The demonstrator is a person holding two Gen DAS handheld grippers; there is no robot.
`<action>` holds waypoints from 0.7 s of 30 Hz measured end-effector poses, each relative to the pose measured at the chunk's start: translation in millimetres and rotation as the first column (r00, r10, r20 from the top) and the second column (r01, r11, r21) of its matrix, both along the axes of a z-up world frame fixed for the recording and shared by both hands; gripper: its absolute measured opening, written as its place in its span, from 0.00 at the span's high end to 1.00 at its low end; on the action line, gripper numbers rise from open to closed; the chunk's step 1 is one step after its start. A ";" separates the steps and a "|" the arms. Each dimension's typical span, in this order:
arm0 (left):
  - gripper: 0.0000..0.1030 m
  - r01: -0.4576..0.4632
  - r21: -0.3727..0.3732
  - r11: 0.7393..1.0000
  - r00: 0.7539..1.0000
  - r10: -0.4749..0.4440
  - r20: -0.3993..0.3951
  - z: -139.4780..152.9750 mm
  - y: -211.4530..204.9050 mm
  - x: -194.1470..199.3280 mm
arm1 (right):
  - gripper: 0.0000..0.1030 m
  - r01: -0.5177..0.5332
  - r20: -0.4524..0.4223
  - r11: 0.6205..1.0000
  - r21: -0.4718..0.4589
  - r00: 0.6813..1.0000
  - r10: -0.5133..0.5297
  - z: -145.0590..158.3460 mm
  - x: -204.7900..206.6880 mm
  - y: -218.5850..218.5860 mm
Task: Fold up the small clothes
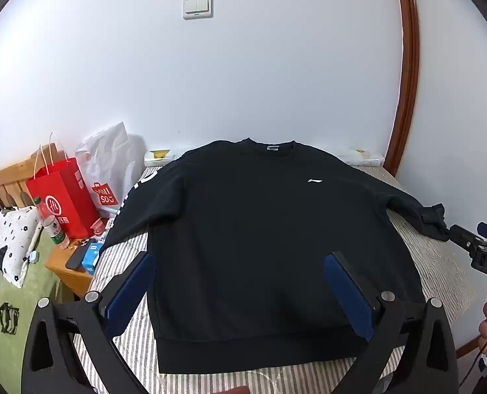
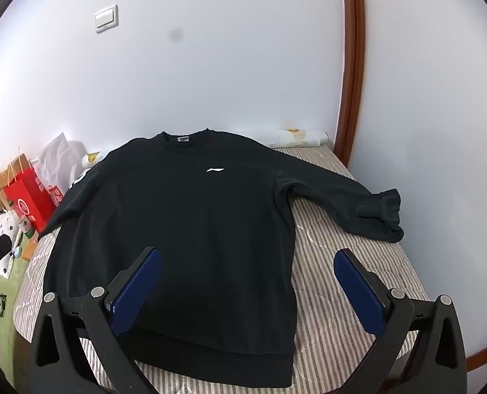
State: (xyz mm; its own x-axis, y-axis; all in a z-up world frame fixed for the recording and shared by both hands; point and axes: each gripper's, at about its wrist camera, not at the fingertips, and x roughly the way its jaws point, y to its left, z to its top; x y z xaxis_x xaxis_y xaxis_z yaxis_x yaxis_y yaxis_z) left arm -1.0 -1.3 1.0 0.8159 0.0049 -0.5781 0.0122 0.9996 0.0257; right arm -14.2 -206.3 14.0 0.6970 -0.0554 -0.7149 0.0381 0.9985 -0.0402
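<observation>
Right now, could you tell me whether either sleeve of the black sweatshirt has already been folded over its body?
No: the black sweatshirt lies flat on the striped bed, with both sleeves spread outward.

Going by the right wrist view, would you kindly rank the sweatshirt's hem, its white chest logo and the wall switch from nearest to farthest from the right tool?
1. Hem, just below the right tool.
2. Chest logo, mid-garment.
3. Wall switch, upper left.

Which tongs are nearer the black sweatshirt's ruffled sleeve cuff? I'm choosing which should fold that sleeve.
Right. The right tongs hover just before the ruffled cuff; the left tongs hang over the black sweatshirt's body.
</observation>
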 end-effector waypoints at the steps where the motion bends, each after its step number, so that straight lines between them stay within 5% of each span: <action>1: 0.00 -0.001 -0.004 1.000 1.000 0.001 -0.008 0.1 -0.1 0.3 | 0.00 0.006 0.005 1.000 0.012 1.000 -0.006 0.1 -0.2 -0.9; 21: 0.00 0.008 -0.028 1.000 1.000 -0.008 0.009 9.3 -1.9 -7.6 | 0.00 -0.008 0.020 1.000 0.012 1.000 0.008 8.1 -10.2 10.4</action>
State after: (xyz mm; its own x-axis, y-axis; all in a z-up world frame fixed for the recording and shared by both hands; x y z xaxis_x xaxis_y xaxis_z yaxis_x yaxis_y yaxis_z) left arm -8.6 -3.1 10.3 0.8207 -0.0178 -0.5711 0.0204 0.9998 -0.0018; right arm -24.4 -195.9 22.1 0.7115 -0.0410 -0.7015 0.0305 0.9992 -0.0274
